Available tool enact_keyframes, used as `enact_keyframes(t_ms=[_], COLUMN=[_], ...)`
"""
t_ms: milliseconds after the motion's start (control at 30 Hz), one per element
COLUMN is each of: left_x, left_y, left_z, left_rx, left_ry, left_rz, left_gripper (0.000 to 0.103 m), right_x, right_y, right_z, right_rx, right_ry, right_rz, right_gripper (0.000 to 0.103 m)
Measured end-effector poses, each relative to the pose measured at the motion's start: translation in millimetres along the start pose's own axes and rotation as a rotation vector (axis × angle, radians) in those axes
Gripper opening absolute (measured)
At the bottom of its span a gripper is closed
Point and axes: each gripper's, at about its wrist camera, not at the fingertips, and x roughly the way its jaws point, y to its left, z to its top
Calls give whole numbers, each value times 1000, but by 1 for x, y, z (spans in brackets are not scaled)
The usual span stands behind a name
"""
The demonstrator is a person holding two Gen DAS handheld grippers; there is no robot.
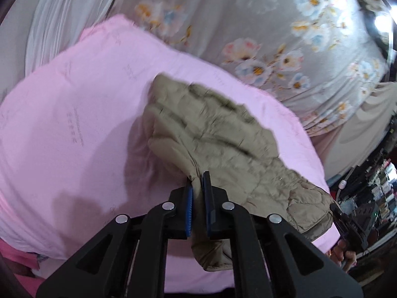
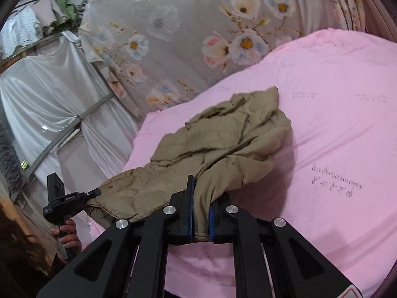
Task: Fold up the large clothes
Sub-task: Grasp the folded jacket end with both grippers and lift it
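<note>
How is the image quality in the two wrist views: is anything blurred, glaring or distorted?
Left wrist view: the khaki jacket is smeared by motion blur, a bright light glares at the right edge, and the left gripper stays sharp. Right wrist view: sharper overall, the jacket throws a soft shadow on the pink sheet, and fisheye bending curves the edges.

left wrist cam: sits right behind its fingers, looks down and forward, close | right wrist cam: same deal, angled from the other side | shared: jacket point(image 1: 218, 134) point(image 2: 223, 144), pink sheet point(image 1: 74, 124) point(image 2: 335, 124), floral cloth point(image 1: 248, 24) point(image 2: 186, 37), and each catches the other gripper
</note>
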Motion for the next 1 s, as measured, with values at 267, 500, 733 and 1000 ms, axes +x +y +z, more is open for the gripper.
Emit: enact_keyframes(t_ms=[267,500,733,1000], left_x=[-38,92,215,299], left_y=[-53,-43,-4,62], left_z=[52,127,158,129], left_rx=[145,110,118,26], left_ry=[-180,-112,-32,130], left_rz=[22,223,475,481], left_gripper=[6,7,9,10], right_x=[-25,82,196,265], right_y=[44,4,-38,-98], right_z=[68,130,143,108], right_rx=[-70,27,80,178], right_ry=[-175,-186,-84,-35], right_rz=[71,-58,-199,-278], right_gripper=[9,9,10,14])
